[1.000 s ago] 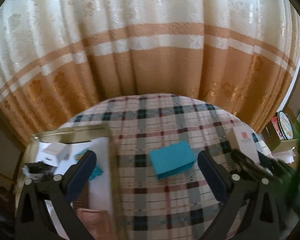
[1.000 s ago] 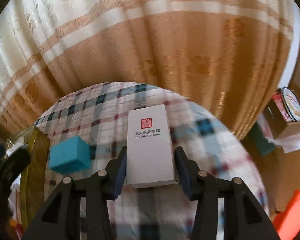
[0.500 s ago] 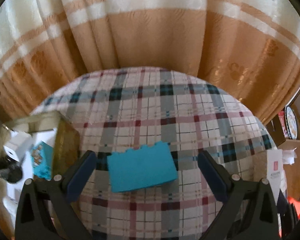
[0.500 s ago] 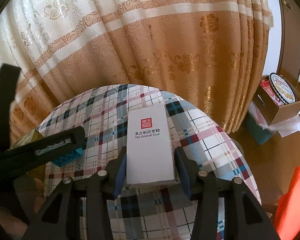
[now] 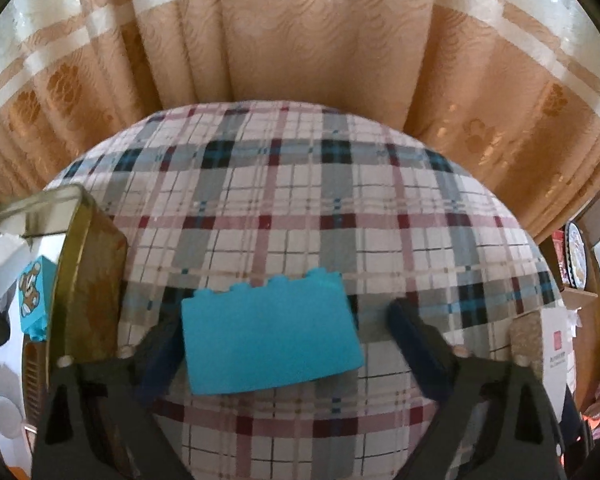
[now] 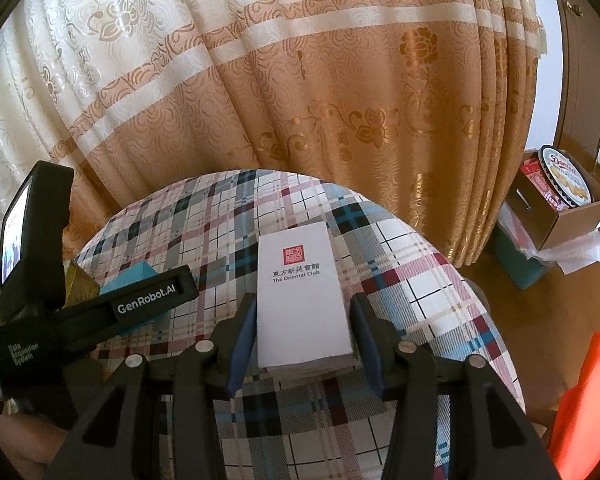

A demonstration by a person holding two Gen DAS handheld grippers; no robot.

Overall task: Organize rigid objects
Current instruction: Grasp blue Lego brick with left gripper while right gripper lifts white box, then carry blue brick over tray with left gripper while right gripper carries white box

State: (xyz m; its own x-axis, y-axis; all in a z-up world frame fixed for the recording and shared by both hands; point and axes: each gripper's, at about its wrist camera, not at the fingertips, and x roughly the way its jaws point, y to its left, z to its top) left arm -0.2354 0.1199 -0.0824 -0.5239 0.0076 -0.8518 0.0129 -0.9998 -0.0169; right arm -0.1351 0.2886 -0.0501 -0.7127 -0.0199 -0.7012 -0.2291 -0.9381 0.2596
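A blue toy brick point(image 5: 270, 340) lies on the checked tablecloth point(image 5: 300, 208). My left gripper point(image 5: 284, 316) straddles it and its jaws are closing. The left finger touches the brick's edge, while the right finger point(image 5: 416, 344) still stands apart from it. From the right wrist view, the brick point(image 6: 136, 276) shows behind the left gripper's body point(image 6: 140, 300). My right gripper point(image 6: 304, 302) is shut on a white box point(image 6: 300, 288) with a red seal, both pads against its long sides. The same box point(image 5: 556, 356) appears at the right edge of the left wrist view.
A gold tin point(image 5: 72, 240) stands at the table's left, holding a blue bear-printed block point(image 5: 36, 292) and white items. A curtain point(image 6: 300, 100) hangs close behind the round table. On the floor to the right are a cardboard box point(image 6: 556, 208) and something orange point(image 6: 596, 400).
The left gripper has come down and forward over the blue brick, and its fingers have narrowed around it. The right gripper keeps the white box and has barely shifted.
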